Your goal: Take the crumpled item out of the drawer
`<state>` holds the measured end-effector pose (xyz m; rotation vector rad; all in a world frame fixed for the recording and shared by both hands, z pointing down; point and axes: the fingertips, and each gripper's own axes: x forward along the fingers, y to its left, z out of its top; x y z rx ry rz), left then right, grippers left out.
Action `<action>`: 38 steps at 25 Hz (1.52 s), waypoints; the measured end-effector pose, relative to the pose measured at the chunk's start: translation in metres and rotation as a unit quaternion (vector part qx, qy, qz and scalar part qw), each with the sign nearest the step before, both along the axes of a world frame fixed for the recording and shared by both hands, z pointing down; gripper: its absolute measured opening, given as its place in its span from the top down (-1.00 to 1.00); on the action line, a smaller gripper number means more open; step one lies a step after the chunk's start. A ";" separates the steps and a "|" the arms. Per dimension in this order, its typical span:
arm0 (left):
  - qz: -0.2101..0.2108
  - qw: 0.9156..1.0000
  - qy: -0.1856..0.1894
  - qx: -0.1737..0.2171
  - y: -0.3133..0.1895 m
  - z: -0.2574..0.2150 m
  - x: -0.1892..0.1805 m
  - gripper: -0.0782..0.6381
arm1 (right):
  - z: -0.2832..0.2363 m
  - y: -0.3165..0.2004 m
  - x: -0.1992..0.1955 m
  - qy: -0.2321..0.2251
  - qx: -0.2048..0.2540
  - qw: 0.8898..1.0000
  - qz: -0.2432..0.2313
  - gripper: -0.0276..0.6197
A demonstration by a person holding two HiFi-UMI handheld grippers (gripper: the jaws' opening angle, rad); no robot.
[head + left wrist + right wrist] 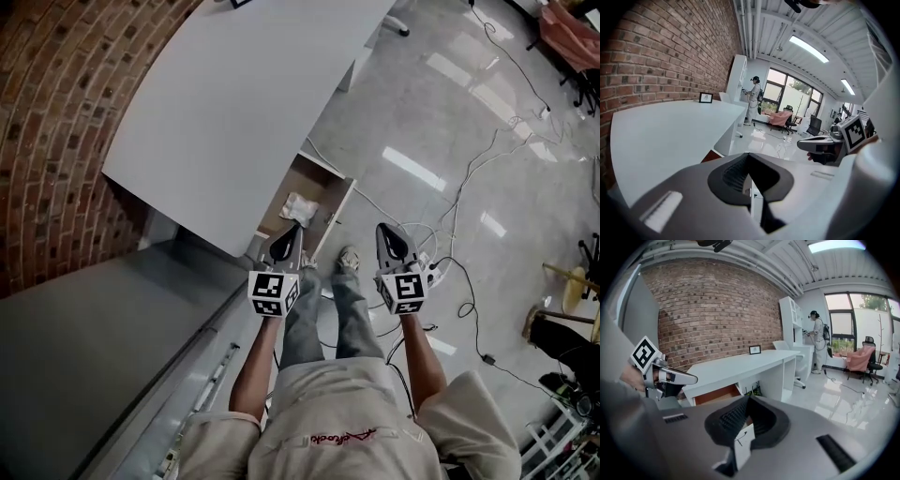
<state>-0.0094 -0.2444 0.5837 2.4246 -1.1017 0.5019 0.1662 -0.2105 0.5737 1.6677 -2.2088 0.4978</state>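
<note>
The open drawer (335,201) juts out from under the white desk (234,103), its inside wood-brown. A crumpled white item (298,206) lies in it. My left gripper (292,230) hangs just in front of and above the drawer, jaws shut and empty. The right gripper (385,230) is level with it, to the right over the floor, also shut with nothing in it. In the right gripper view the drawer (717,393) shows below the desk edge, and the left gripper (670,376) sits at the far left. The crumpled item is hidden in both gripper views.
A brick wall (56,122) runs along the left behind the desk. Cables and a power strip (433,272) lie on the glossy floor to the right. The person's legs and shoes (349,260) stand below the drawer. A small picture frame (705,97) stands on the desk.
</note>
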 end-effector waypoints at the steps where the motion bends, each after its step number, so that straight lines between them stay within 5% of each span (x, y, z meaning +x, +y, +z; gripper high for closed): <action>1: 0.001 1.000 -0.001 -0.005 0.002 0.009 -0.002 0.76 | 0.009 0.001 -0.006 -0.002 -0.005 1.000 -0.002 0.88; 15: -0.038 0.996 -0.002 -0.076 0.052 0.111 -0.035 0.76 | 0.103 0.037 -0.046 -0.006 -0.069 0.996 -0.056 0.88; 27: -0.108 0.990 -0.008 -0.093 0.079 0.154 -0.077 0.76 | 0.148 0.005 -0.111 0.002 -0.069 0.980 -0.186 0.88; 32: -0.122 0.987 -0.002 -0.102 0.086 0.165 -0.082 0.76 | 0.162 -0.023 -0.145 0.077 -0.049 0.953 -0.289 0.88; 38: -0.133 0.985 0.004 -0.108 0.087 0.175 -0.082 0.76 | 0.185 -0.057 -0.172 0.203 -0.021 0.890 -0.408 0.88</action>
